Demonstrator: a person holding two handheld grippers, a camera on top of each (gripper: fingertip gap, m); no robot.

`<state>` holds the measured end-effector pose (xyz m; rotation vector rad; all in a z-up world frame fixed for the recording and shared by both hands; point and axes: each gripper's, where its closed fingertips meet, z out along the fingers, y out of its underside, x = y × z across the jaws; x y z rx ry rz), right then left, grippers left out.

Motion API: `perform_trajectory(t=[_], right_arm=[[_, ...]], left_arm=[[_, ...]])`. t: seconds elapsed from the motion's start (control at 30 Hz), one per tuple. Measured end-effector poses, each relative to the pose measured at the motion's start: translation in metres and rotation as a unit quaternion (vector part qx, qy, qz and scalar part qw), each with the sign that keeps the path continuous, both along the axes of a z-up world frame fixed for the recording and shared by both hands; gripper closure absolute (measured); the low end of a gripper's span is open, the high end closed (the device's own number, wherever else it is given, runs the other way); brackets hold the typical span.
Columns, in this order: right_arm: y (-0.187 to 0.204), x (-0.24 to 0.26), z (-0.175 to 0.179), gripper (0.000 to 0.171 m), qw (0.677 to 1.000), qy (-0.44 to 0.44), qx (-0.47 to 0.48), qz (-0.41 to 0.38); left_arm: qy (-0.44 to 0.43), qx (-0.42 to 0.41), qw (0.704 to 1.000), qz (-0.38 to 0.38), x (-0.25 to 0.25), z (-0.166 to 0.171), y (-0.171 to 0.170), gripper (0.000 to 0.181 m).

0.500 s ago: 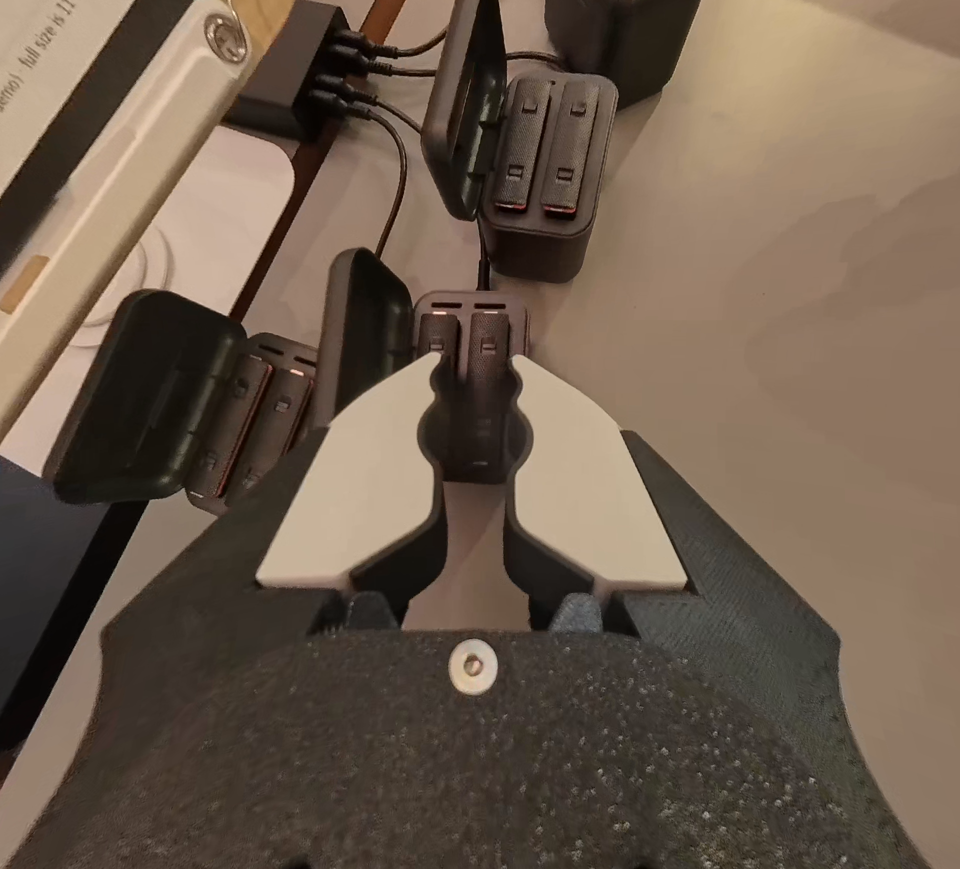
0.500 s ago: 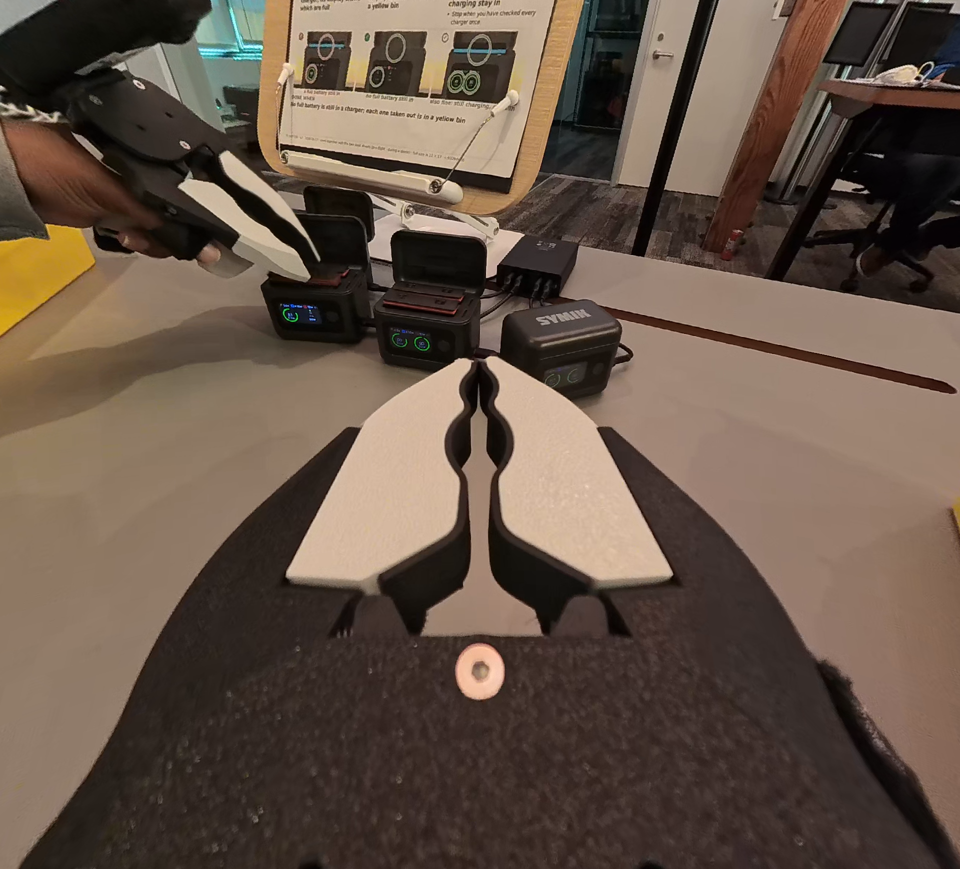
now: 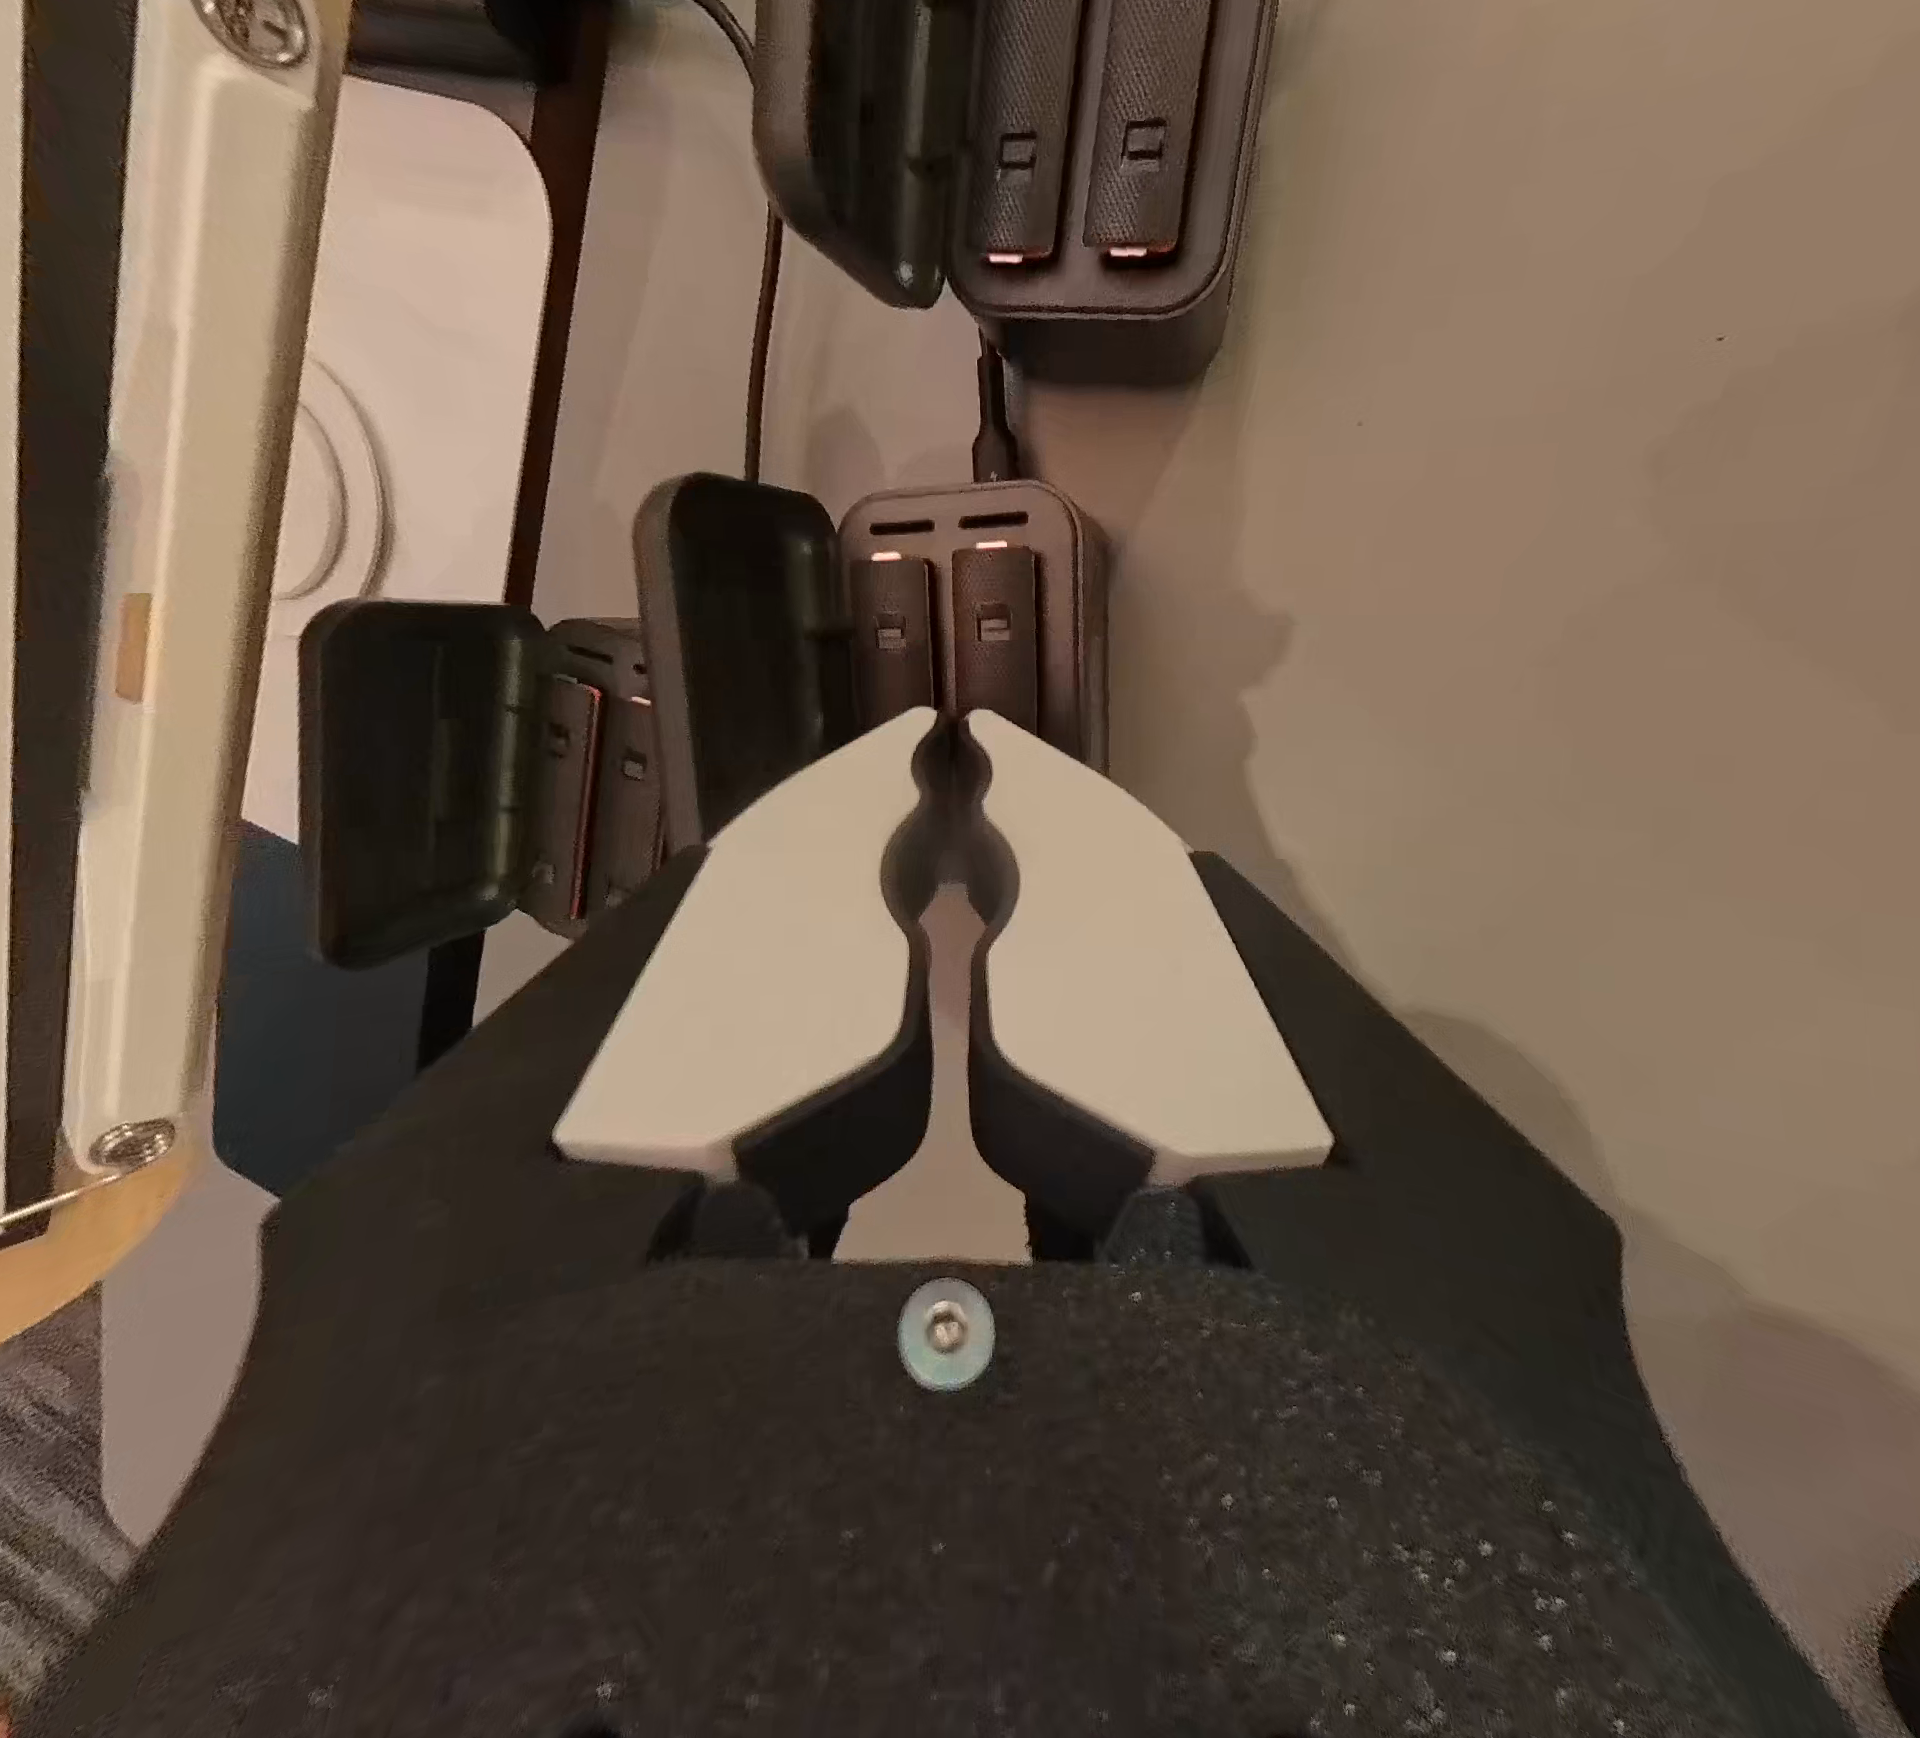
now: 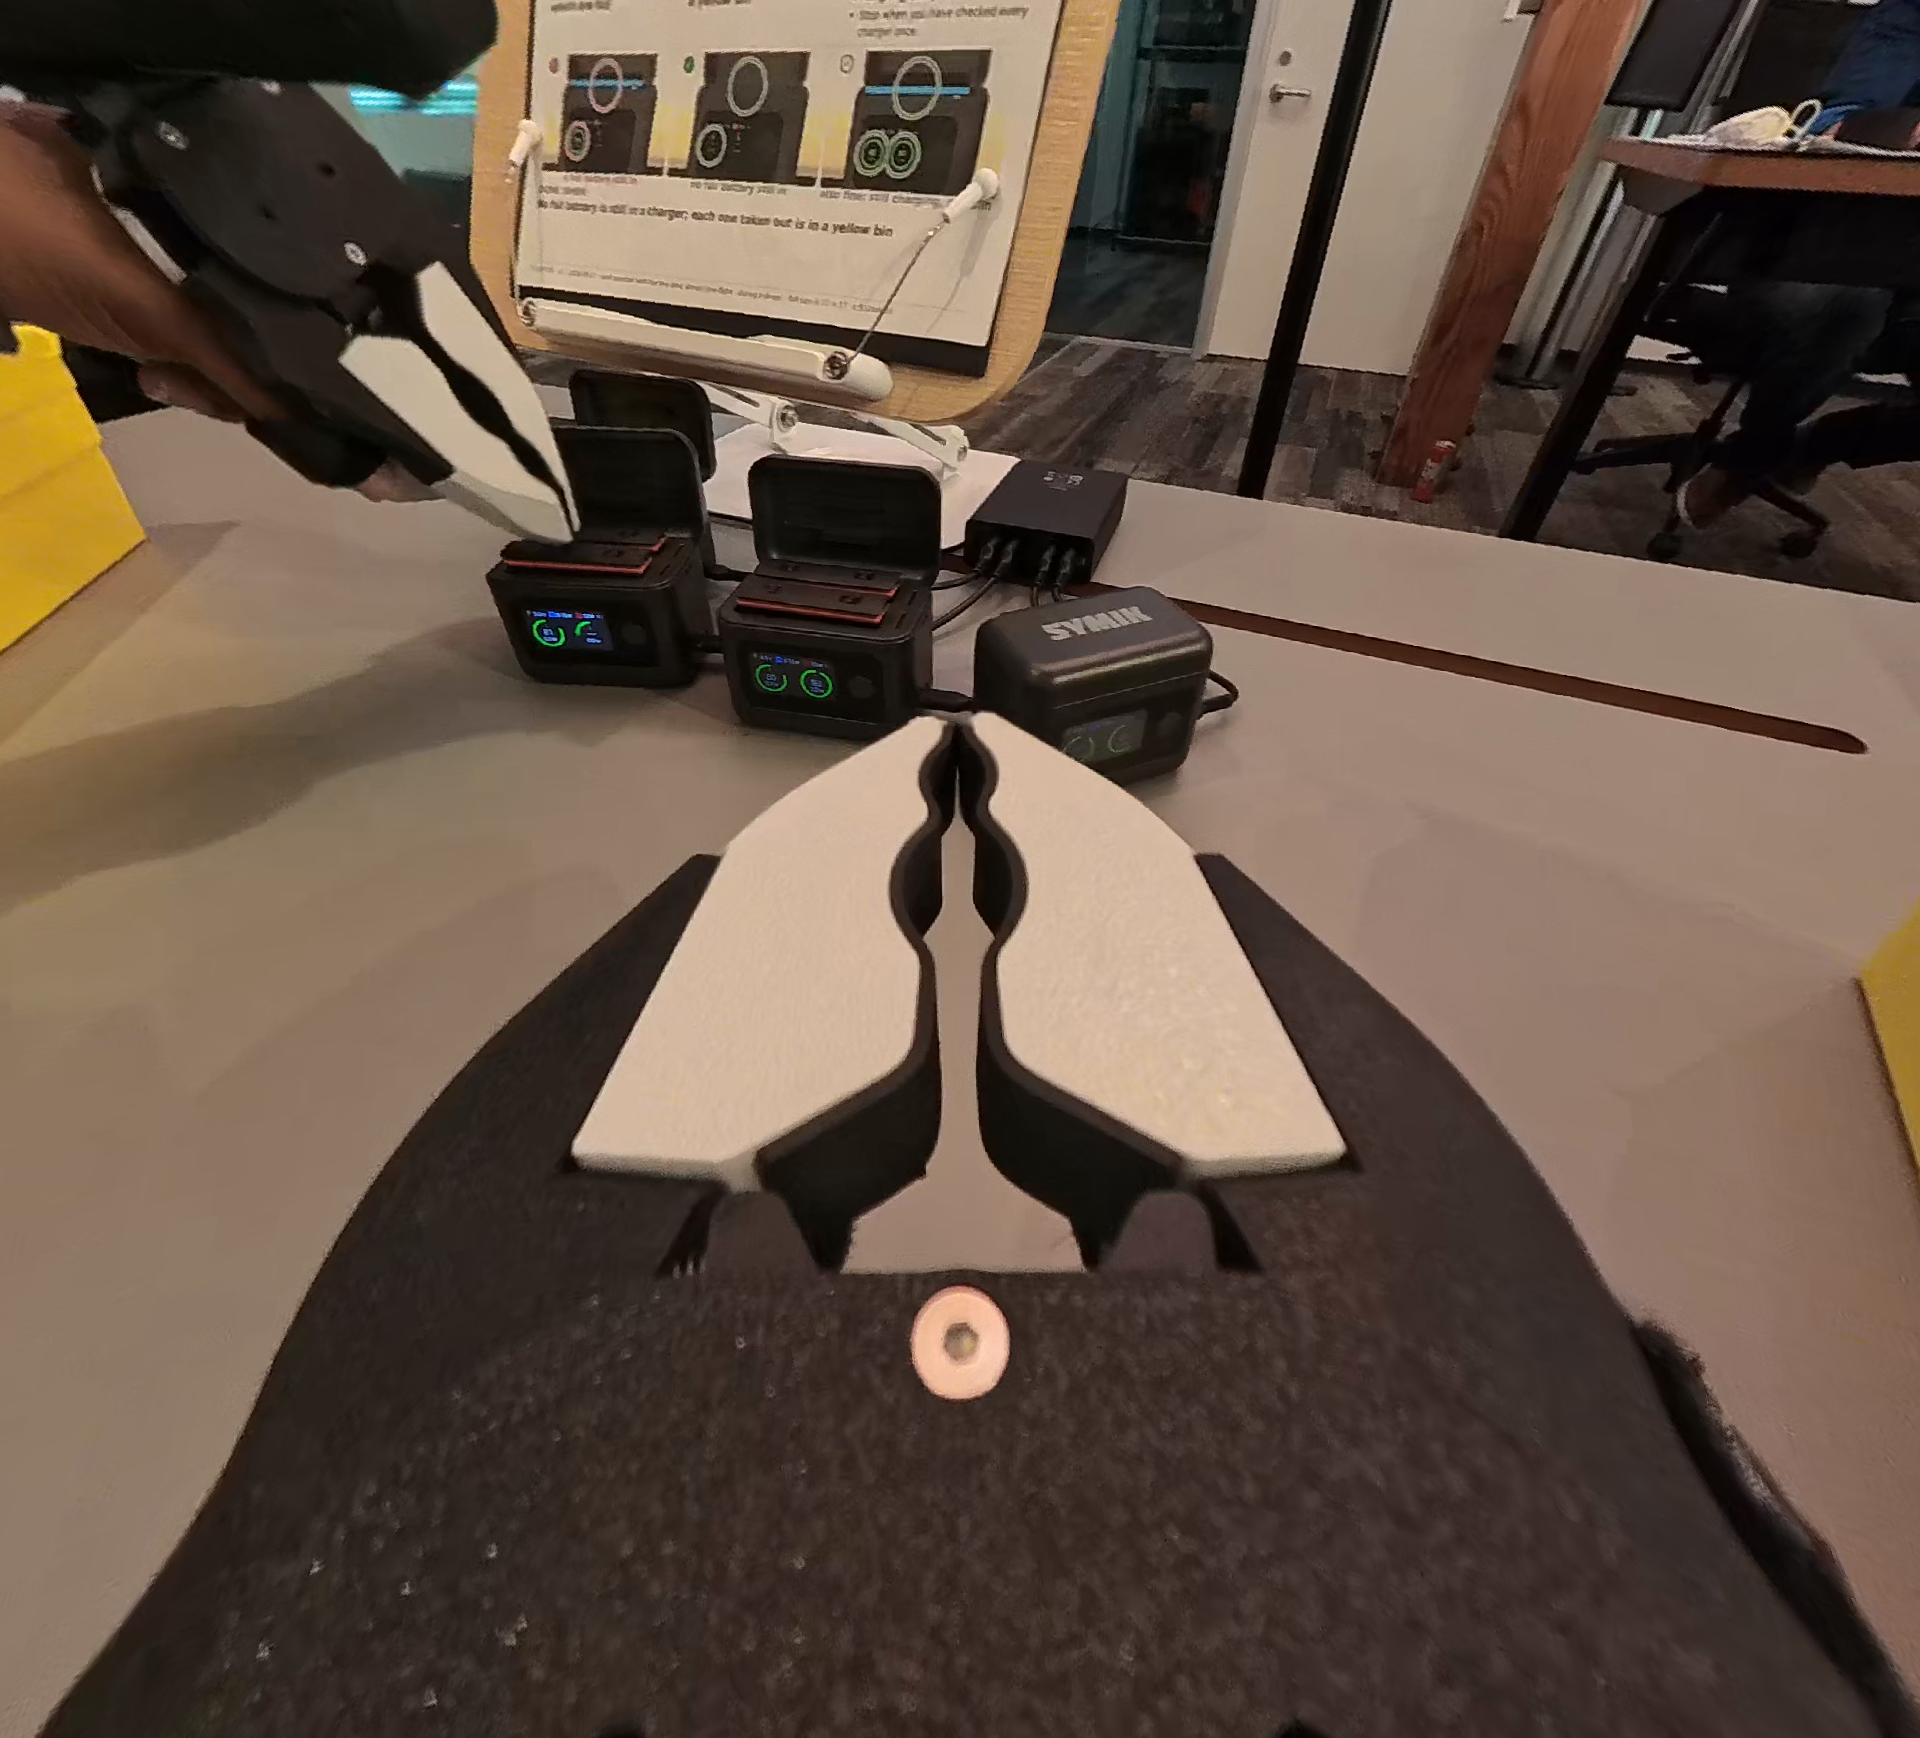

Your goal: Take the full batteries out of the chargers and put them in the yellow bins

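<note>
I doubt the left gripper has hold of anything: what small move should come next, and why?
Probably open the left gripper slightly and lower it astride one battery. Its fingers are shut with nothing visible between them, tips just at the battery tops in the open charger, so no battery seems gripped yet.

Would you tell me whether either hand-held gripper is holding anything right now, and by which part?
Nothing is held. The left hand-held gripper is shut and empty over the charger; the right hand-held gripper is shut and empty too.
</note>
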<state>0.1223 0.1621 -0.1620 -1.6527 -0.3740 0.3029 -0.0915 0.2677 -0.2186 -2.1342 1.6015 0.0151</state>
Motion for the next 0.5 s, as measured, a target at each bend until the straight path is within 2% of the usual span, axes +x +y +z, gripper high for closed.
perform_trajectory(t=[0.17,0.27,0.5], right_arm=[[0.0014,0.0072,0.0013,0.171,1.000,0.005,0.002,-0.019],[0.0018,0.0062,-0.0006,0.171,1.000,0.000,0.000,-0.020],[0.0027,0.0047,-0.0034,0.171,1.000,-0.003,-0.002,-0.018]], left_arm=[[0.046,-0.003,0.999,-0.002,-0.0016,-0.0021,-0.0006,0.181],[0.076,0.022,0.997,-0.012,-0.0016,-0.0020,-0.0006,0.181],[0.055,0.060,0.997,-0.017,-0.0009,-0.0007,0.0005,0.181]])
